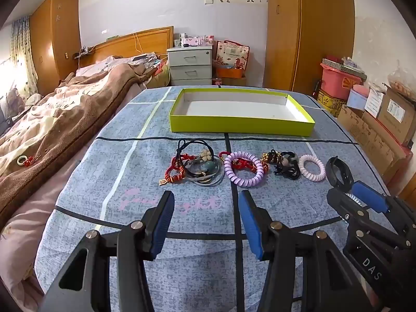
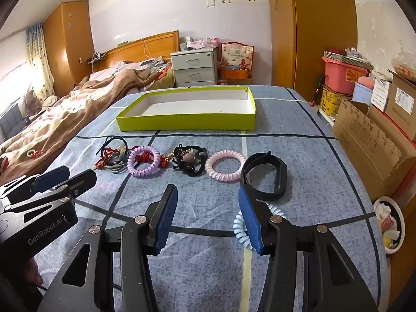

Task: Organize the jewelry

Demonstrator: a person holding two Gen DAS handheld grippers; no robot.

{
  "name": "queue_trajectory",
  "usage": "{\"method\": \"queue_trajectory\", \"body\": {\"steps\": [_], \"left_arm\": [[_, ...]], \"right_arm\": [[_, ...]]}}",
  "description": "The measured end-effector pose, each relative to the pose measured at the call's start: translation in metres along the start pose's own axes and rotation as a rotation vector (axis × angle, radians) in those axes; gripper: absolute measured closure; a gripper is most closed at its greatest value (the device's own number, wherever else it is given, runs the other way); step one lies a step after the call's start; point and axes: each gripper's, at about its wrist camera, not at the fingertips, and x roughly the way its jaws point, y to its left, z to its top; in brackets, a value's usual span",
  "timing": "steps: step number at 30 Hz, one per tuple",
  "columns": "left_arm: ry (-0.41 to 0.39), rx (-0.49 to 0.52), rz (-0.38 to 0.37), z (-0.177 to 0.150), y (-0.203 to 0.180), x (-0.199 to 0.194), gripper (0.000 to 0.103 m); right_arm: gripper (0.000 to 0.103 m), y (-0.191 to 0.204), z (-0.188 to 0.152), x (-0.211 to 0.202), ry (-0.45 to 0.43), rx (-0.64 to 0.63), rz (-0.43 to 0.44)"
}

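A row of jewelry lies on the blue cloth: a red cord bracelet tangled with black hair ties point(image 1: 193, 165), a purple coil band point(image 1: 244, 168) point(image 2: 144, 160), a black beaded hair tie point(image 1: 285, 163) point(image 2: 189, 160), a pink coil band point(image 1: 312, 167) point(image 2: 225, 165) and a black wristband point(image 2: 264, 175). A light blue coil band point(image 2: 241, 230) lies under my right gripper's right finger. The empty yellow-green box point(image 1: 241, 126) point(image 2: 187, 124) stands behind the row. My left gripper point(image 1: 206, 222) and right gripper point(image 2: 208, 218) are open and empty, in front of the row.
A bed with a brown blanket point(image 1: 65, 109) is on the left. Cardboard boxes point(image 2: 374, 140) and a pink bin point(image 2: 343, 74) stand on the right. A small plate of scraps point(image 2: 390, 225) sits by the table's right edge.
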Motion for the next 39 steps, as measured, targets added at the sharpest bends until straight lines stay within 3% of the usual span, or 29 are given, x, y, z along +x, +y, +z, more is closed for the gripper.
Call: {"method": "queue_trajectory", "body": {"steps": [15,39], "left_arm": [[-0.013,-0.012,-0.025,0.014,0.001,0.007,0.050],[-0.028,-0.035,0.003,0.009,0.006,0.003,0.050]], "right_arm": [[0.053,-0.007,0.007,0.005,-0.017,0.002,-0.018],[0.053,-0.005,0.011,0.003,-0.010,0.001,-0.031]]}}
